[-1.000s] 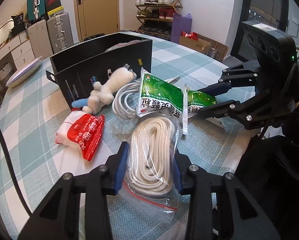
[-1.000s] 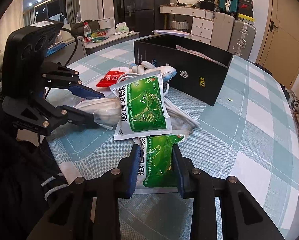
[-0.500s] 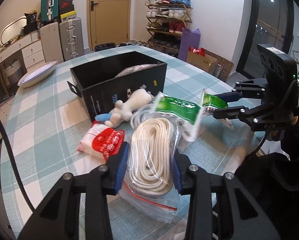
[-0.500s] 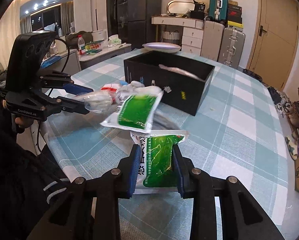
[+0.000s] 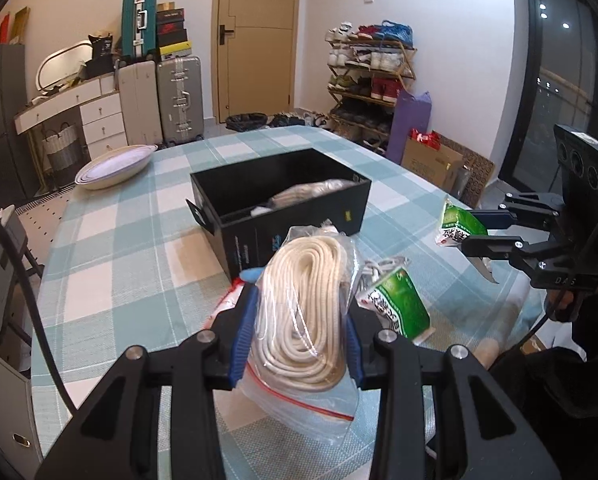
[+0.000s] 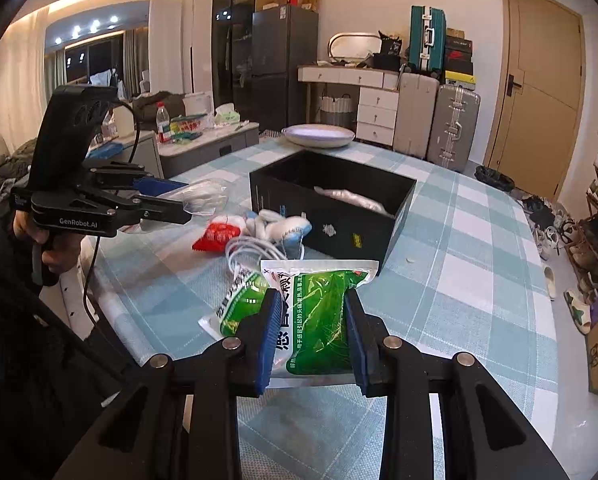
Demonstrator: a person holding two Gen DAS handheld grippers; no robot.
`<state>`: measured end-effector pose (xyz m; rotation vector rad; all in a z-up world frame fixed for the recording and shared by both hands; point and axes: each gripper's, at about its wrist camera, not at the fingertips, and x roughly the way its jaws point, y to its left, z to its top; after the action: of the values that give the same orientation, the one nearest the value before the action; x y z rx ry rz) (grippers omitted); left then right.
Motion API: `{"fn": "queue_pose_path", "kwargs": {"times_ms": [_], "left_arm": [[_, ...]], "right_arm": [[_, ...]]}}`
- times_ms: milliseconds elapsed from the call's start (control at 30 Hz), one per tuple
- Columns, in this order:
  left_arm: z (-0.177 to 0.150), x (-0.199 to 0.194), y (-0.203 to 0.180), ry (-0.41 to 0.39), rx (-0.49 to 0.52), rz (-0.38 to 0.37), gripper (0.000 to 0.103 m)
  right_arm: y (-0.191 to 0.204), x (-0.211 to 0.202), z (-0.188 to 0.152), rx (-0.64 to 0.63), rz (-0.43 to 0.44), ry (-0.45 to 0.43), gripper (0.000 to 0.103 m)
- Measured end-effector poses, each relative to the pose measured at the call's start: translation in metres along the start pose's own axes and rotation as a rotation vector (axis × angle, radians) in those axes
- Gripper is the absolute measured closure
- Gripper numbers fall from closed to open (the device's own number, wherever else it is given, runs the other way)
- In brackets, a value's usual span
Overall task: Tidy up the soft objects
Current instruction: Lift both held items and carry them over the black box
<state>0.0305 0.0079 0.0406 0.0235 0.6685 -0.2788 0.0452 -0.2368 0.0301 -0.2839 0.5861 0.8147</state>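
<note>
My left gripper (image 5: 299,316) is shut on a clear zip bag of coiled white rope (image 5: 307,304), held above the checked table. My right gripper (image 6: 311,320) is shut on a green medicine packet (image 6: 323,312), also lifted; the left wrist view shows that packet (image 5: 455,224) at the right. An open black box (image 5: 299,224) stands behind, with a clear bag of something white inside. In front of it lie a second green packet (image 5: 399,304), a red packet (image 6: 217,236), a white and blue plush toy (image 6: 287,228) and a white cable coil (image 6: 247,248).
A stack of shallow white bowls (image 5: 115,166) sits on the far left of the table (image 5: 111,264). Suitcases (image 5: 179,100), a white dresser and a shoe rack (image 5: 369,76) line the walls behind. A person's hand (image 6: 55,252) holds the left gripper's handle.
Both grippers have risen from the table with their loads, and both views now look over the box. The second green packet slid off and lies on the cloth.
</note>
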Motion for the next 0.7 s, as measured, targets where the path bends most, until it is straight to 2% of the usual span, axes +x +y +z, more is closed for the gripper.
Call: {"fn": "queue_pose_path", "kwargs": {"times_ms": [233, 700], "left_arm": [[0.015, -0.007, 0.008, -0.062, -0.033, 0.041, 0.065], [0.036, -0.004, 0.024, -0.099, -0.096, 0.11, 0.065]], "right_arm": [[-0.005, -0.012, 0.021, 0.045, 0.0, -0.092, 0.072], [-0.025, -0.032, 0.059, 0.135, 0.005, -0.21, 0.072]]}}
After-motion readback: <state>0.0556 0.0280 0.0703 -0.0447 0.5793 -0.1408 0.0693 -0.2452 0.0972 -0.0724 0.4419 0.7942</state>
